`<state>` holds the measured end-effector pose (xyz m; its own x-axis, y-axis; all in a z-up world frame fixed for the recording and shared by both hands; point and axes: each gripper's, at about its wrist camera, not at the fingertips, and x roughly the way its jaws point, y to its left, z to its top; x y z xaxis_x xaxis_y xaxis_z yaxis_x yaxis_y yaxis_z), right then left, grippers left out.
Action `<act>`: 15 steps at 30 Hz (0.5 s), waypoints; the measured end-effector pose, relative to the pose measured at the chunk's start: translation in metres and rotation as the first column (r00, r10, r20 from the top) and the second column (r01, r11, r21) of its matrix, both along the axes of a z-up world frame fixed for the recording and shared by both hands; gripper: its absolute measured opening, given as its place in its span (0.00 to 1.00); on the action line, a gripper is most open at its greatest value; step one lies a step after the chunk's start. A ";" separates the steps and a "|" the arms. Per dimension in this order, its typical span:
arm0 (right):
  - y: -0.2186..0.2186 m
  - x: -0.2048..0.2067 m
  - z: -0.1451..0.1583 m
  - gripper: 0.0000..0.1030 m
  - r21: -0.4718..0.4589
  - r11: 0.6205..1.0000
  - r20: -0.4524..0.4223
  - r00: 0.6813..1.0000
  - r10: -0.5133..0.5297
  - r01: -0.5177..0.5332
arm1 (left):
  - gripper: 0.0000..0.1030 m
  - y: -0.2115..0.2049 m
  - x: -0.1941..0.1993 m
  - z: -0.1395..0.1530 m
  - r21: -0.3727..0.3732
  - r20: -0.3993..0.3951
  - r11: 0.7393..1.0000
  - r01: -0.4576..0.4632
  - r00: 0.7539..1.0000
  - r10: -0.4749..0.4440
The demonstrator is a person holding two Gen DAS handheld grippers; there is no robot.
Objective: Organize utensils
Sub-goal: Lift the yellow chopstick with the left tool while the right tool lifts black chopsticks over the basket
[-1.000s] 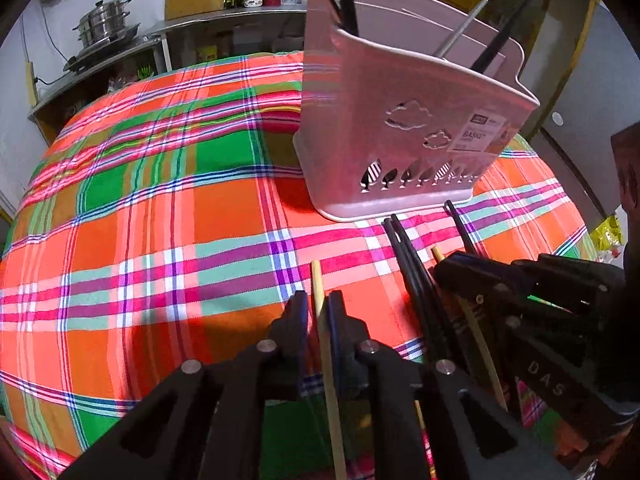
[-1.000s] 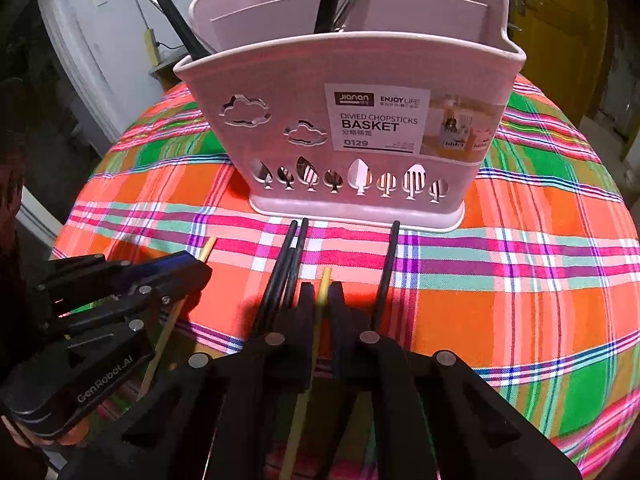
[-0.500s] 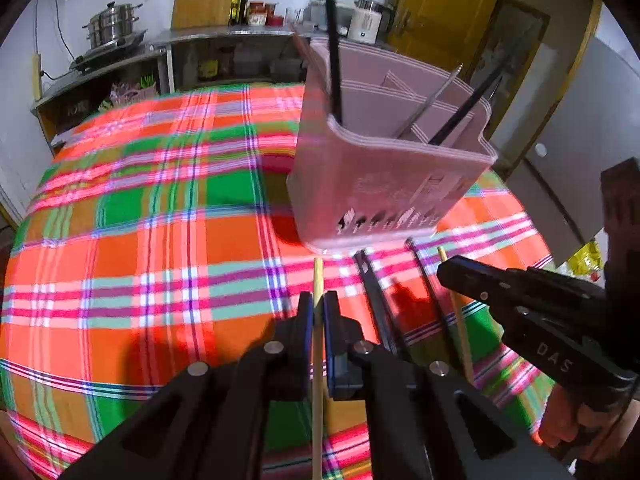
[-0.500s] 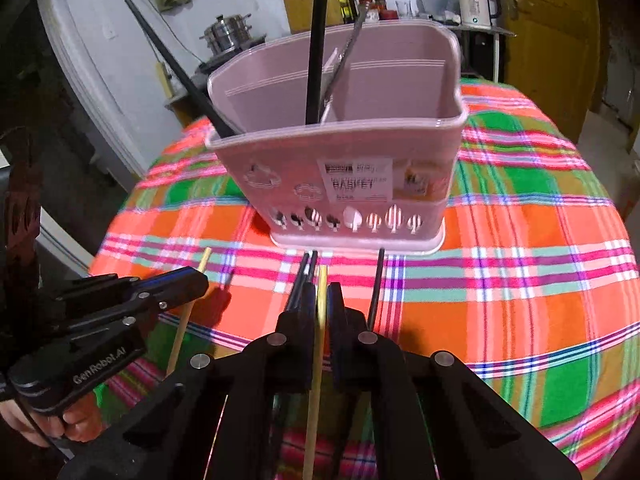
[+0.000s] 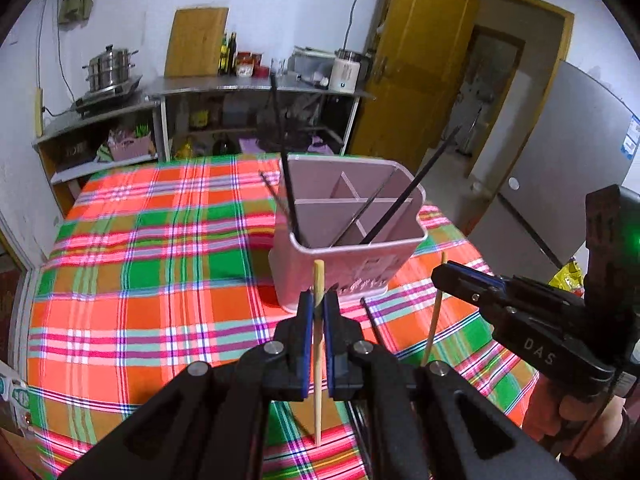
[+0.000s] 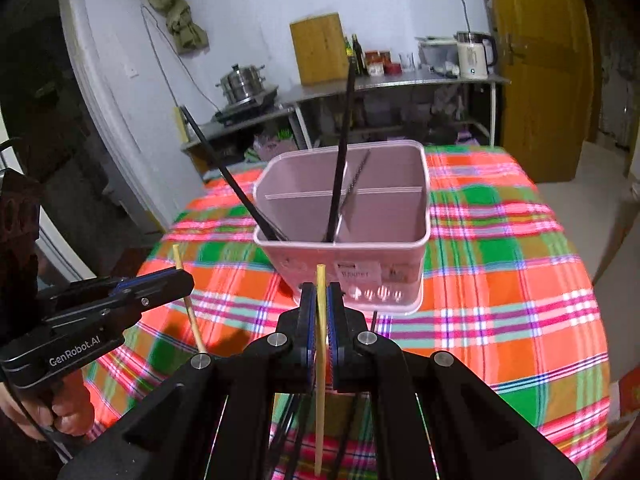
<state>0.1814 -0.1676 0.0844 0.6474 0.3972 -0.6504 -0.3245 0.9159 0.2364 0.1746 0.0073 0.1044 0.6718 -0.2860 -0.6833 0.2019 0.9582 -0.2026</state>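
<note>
A pink divided chopstick basket (image 5: 372,264) (image 6: 404,258) stands on the plaid tablecloth (image 5: 160,280). Black chopsticks (image 5: 394,210) and a metal utensil lean in its compartments. My left gripper (image 5: 316,300) is shut on a pale wooden chopstick (image 5: 318,380), held above the table just before the basket. My right gripper (image 6: 320,292) is shut on a second wooden chopstick (image 6: 320,400) at about the same height. Each gripper shows in the other's view, the right gripper (image 5: 440,276) and the left gripper (image 6: 186,280). Loose black chopsticks (image 5: 370,322) lie on the cloth below.
Behind the table a metal shelf (image 5: 260,90) carries a steel pot (image 5: 108,72), bottles, a cutting board and a kettle (image 6: 474,56). A yellow door (image 5: 416,80) and a grey fridge (image 5: 568,184) stand at the right. The table edge (image 6: 600,320) curves away on the right.
Both grippers have risen off the table, each carrying its wooden chopstick. The basket now sits lower in view, its compartments seen from above.
</note>
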 end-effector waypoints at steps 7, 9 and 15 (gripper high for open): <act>-0.009 -0.014 0.019 0.05 0.023 1.000 0.059 0.998 -0.009 0.007 | 0.06 0.002 -0.008 0.010 -0.008 0.034 1.000 -0.002 0.999 0.002; -0.010 -0.018 0.019 0.05 0.019 1.000 0.058 0.998 -0.010 0.009 | 0.06 0.000 -0.013 0.009 -0.005 0.032 1.000 -0.001 0.999 0.001; -0.013 -0.033 0.021 0.05 -0.001 1.000 0.070 0.998 -0.003 0.003 | 0.06 -0.002 -0.029 0.010 0.008 0.030 1.000 0.003 1.000 -0.003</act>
